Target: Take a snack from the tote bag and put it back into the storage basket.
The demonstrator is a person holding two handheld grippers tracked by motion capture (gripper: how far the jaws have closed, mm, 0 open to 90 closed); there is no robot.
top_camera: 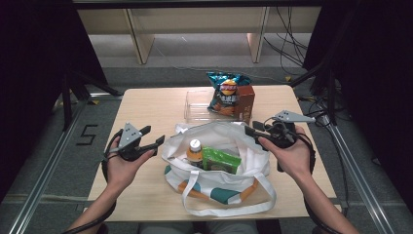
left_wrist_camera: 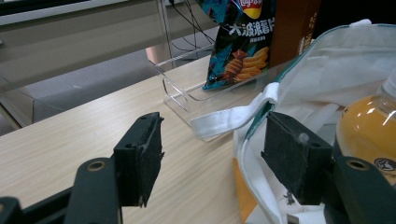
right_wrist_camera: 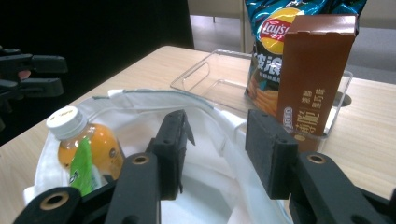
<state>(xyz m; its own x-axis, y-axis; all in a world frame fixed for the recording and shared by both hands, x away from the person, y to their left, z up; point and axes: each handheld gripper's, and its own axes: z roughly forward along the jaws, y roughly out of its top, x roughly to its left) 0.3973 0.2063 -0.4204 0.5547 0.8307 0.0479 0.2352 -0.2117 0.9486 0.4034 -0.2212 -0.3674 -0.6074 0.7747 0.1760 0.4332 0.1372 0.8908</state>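
Right fingers (right_wrist_camera: 273, 154): about half open, nothing between them; the right gripper (right_wrist_camera: 217, 156) hangs over the right rim of the tote bag (top_camera: 219, 183), pads clear of the cloth.
Left fingers (left_wrist_camera: 140, 156): wide apart and empty; the left gripper (left_wrist_camera: 217, 161) sits low by the bag's left side, one pad just beside the rim, and contact cannot be told.
Work in hand: the open bag lies in the middle of the bench (top_camera: 146, 112), toward its near edge, holding an orange drink bottle (top_camera: 194, 151) and a green packet (top_camera: 220, 160).
Risk, snag: the soft rim could catch in either pair of fingers in place of an item, probably dragging the whole bag across the bench.
Risk, straps: the loose white straps (top_camera: 234, 207) trail to the near edge and could loop round a pad.
Risk, bottle: smooth and rounded, leaning in the bag; a pinch off its middle would likely let it roll or slip deeper.
Risk, packet: thin crinkly film, likely to slide between pads.
Bag: limp white fabric with teal and orange patches, mouth sagging open.
Bottle: clear plastic, orange liquid, white ribbed cap.
Tray: a clear hard plastic tray (top_camera: 197, 106) near the far edge, right of centre, with a handle cut-out.
In the tray: a glossy puffed blue chip bag (top_camera: 225, 92) and an upright brown carton (top_camera: 246, 100), stiff and square-edged.
Bench: pale wood grain, smooth.
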